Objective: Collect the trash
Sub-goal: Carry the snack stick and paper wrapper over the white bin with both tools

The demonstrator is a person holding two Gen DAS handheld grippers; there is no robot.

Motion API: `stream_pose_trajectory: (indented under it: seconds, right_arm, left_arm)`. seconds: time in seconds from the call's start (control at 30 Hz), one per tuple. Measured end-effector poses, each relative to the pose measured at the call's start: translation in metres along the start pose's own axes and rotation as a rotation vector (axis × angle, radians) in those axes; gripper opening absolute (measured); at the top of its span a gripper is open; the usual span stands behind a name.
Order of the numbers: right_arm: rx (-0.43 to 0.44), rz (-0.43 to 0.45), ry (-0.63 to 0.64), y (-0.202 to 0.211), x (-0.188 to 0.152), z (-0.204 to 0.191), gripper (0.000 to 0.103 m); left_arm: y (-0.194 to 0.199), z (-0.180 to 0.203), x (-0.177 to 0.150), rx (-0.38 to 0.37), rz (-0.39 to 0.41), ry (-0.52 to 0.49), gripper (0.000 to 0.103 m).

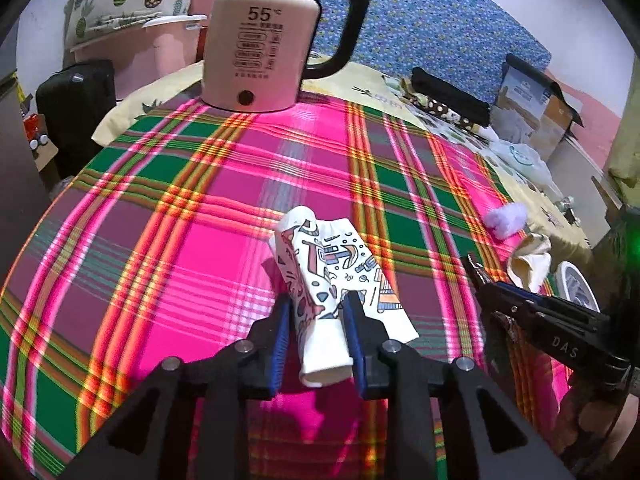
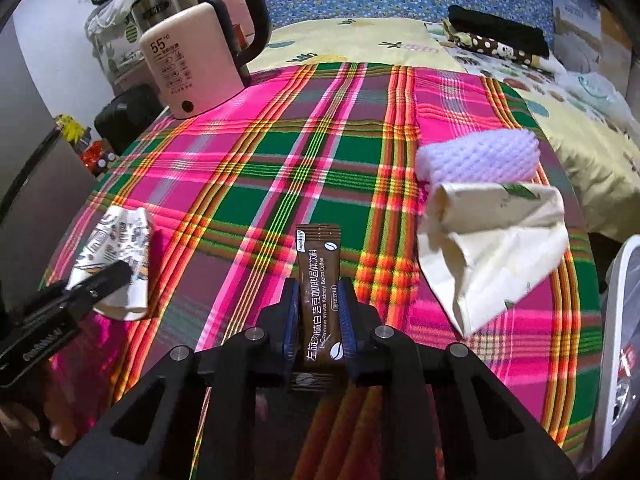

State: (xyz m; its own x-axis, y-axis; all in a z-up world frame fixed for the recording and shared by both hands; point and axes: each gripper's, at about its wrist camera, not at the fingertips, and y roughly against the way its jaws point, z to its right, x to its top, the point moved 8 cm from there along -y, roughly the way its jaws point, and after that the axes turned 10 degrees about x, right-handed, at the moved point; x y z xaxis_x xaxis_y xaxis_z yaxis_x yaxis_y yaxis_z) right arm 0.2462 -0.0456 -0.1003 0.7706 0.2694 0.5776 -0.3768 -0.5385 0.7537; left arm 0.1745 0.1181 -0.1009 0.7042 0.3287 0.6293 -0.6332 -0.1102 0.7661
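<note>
Left tool (image 1: 316,320) straddles the patterned paper wrapper (image 1: 332,292), its 2 blue pads on either side of the wrapper's near end. Whether the pads press it I cannot tell; the jaws stand narrow. The wrapper lies on the plaid cloth (image 1: 200,200) of the table, well in front of the kettle (image 1: 256,44), its long axis running along the tool's pointing line, away toward the kettle. To the right of the wrapper, the right tool (image 1: 474,266) shows as a dark beak, with a lilac foam net (image 1: 506,218) and a cream paper bag (image 1: 528,260) beyond it.

From the right wrist view, the right tool (image 2: 319,316) is clamped on a brown coffee sachet (image 2: 320,292), which stands lengthwise between the pads and points toward the kettle (image 2: 184,60). The cream paper bag (image 2: 500,248) lies right of the sachet, touching the foam net (image 2: 476,156) behind it. The patterned wrapper (image 2: 116,248) lies left of the sachet, under the left tool (image 2: 108,276).

Judging by this, the bag and net sit nearer the right hand. A white bin rim (image 2: 616,320) at the far right looks like the drop point.
</note>
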Motion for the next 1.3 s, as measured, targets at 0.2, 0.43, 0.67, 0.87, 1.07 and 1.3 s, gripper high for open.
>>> stream_pose_trajectory:
  seconds: [0.2,0.43,0.67,0.87,1.07,1.3]
  right_arm:
    - [0.032,0.018,-0.023,0.016,-0.014,0.002,0.020]
    - [0.036,0.066,-0.055,0.040,-0.021,0.008,0.020]
    - [0.037,0.118,-0.073,0.061,-0.025,0.011,0.020]
    - [0.027,0.155,-0.093,0.078,-0.033,0.018,0.020]
    - [0.006,0.187,-0.115,0.092,-0.038,0.030,0.020]
    - [-0.021,0.222,-0.147,0.106,-0.043,0.048,0.020]
  left_arm:
    - [0.009,0.014,-0.010,-0.034,0.013,-0.036,0.021]
    - [0.029,0.037,-0.018,-0.072,0.033,-0.084,0.021]
    - [0.050,0.068,-0.028,-0.115,0.049,-0.140,0.021]
    - [0.064,0.093,-0.037,-0.146,0.058,-0.180,0.021]
    - [0.072,0.117,-0.043,-0.181,0.060,-0.216,0.021]
    - [0.077,0.145,-0.046,-0.212,0.061,-0.258,0.021]
